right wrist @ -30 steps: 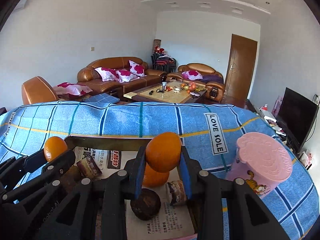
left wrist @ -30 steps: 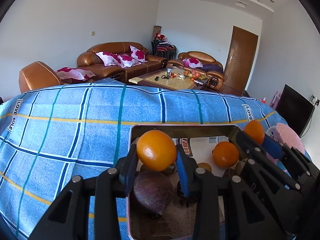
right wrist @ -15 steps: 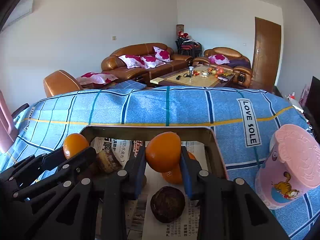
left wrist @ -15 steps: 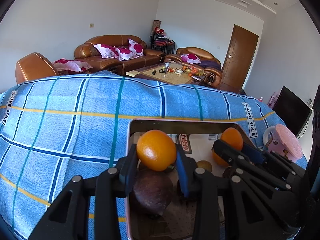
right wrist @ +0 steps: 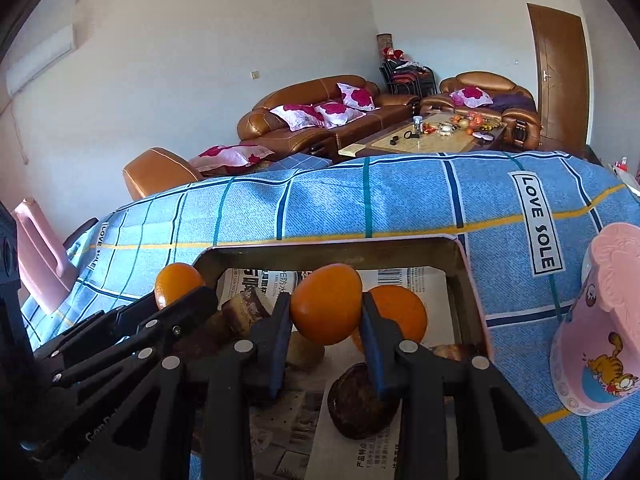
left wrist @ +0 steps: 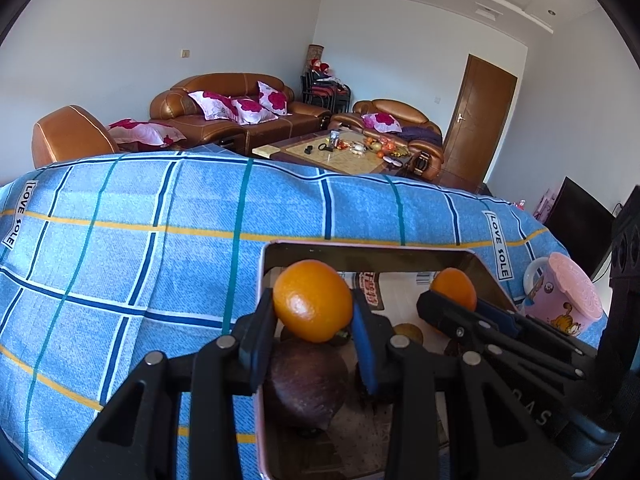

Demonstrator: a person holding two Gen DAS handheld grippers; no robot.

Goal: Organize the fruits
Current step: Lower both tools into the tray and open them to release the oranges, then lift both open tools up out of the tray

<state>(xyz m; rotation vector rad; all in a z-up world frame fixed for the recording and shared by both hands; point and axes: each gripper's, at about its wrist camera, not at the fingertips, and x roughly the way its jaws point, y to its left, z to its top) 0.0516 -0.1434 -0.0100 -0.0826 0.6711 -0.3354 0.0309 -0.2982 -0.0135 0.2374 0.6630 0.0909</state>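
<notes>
Both black two-finger tongs are angling downward over the newspaper-lined metal tray (right wrist: 466, 280) on the blue checked worktop cloth (left wrist: 120, 240). The left tongs (left wrist: 314, 312) are pinching a round glossy orange (left wrist: 312, 300); the right tongs (right wrist: 325, 314) are gripping another smooth orange (right wrist: 326, 308). Below are lying dark, possibly wrinkled fruits (right wrist: 360, 404).

The worktop is covered by a woven blue checked cloth (left wrist: 120, 264), matt and slightly grainy, and on it sits a tray (right wrist: 328, 249) with dull brownish metal walls and a pale pink rim, lined with printed newspaper (right wrist: 352, 452). Matt black plastic jaws with blue rubbery pads press on two oranges (left wrist: 313, 306) (right wrist: 326, 309), whose peel is glossy and finely dimpled. The near dark fruit (right wrist: 358, 402) looks rough and dull, and the pink cup (right wrist: 596, 340) at right is smooth plastic.
</notes>
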